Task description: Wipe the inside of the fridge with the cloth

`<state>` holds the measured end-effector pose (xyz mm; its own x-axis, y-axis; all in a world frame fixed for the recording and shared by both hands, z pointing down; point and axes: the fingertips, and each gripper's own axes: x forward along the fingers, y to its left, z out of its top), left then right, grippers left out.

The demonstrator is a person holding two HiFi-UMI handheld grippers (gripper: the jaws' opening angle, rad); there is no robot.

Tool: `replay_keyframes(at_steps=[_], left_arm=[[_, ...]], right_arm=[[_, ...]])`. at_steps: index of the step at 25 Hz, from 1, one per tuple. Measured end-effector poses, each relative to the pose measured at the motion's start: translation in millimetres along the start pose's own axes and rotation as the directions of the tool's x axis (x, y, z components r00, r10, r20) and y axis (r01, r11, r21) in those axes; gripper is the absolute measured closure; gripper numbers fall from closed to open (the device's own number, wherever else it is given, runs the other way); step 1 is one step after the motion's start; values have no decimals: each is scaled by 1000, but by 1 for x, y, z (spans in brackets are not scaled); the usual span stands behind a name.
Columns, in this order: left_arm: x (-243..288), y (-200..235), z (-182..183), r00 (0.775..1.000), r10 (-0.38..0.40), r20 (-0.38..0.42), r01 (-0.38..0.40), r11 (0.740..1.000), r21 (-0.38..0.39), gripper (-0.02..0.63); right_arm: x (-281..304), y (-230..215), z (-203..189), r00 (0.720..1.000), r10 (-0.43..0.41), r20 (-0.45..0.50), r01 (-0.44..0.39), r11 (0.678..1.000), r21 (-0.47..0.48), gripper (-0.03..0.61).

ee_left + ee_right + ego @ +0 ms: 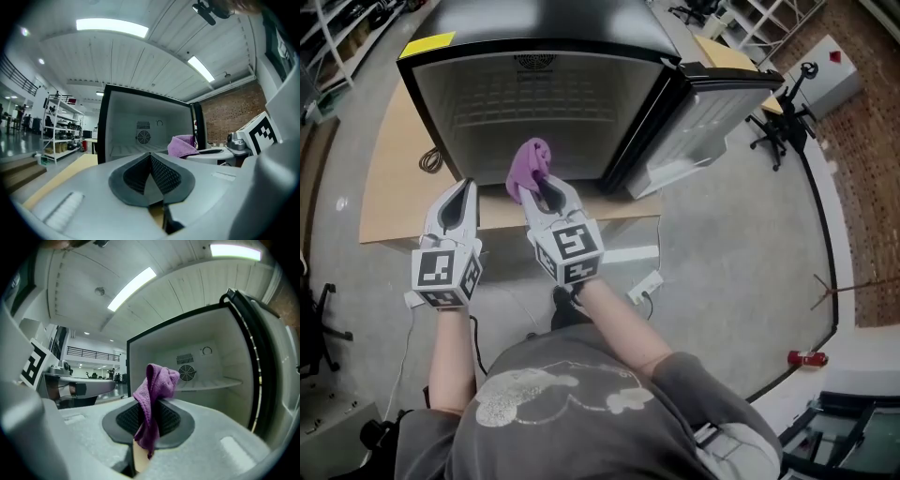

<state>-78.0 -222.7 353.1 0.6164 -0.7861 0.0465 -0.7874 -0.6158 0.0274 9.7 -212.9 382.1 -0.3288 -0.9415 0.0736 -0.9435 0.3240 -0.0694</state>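
The small black fridge [534,94] stands open on a wooden platform, its white inside [211,366] showing a rear fan and one shelf. A purple cloth [528,169] is clamped in my right gripper [546,187], which is shut on it just in front of the fridge opening. In the right gripper view the purple cloth [152,399] hangs folded over the pads. My left gripper [461,199] is beside it on the left, shut with nothing in it; the left gripper view shows its pads [161,176] pressed together, with the fridge inside [143,131] ahead.
The fridge door [712,112] swings open to the right. A black cable [431,159] lies on the wooden platform [389,187]. A power strip [644,286] rests on the floor near my feet. An office chair [778,122] and a brick strip stand at the right.
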Motion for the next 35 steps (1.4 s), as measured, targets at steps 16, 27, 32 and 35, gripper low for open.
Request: replay_keyframes(at_steps=[16,27,32,35], left_arm=[[54,71,48,957,290,22,-290,957,-16,595],[60,102,57,964,261,42,-261,965,-16,595],[59,109,57,968,247,49,-246,969,-16,595],[59,110,57,969,240,52,-239,971,-16,595]], right_arm=[[141,26,96,944,323,70,-316,943,-105,540],[213,22,88,975,222,-31,-224,966,-126,539],[218,33,91,968,252,-20,-252,957,-143,539],[208,43,90,956,295,-7,-292,944,-156,539]])
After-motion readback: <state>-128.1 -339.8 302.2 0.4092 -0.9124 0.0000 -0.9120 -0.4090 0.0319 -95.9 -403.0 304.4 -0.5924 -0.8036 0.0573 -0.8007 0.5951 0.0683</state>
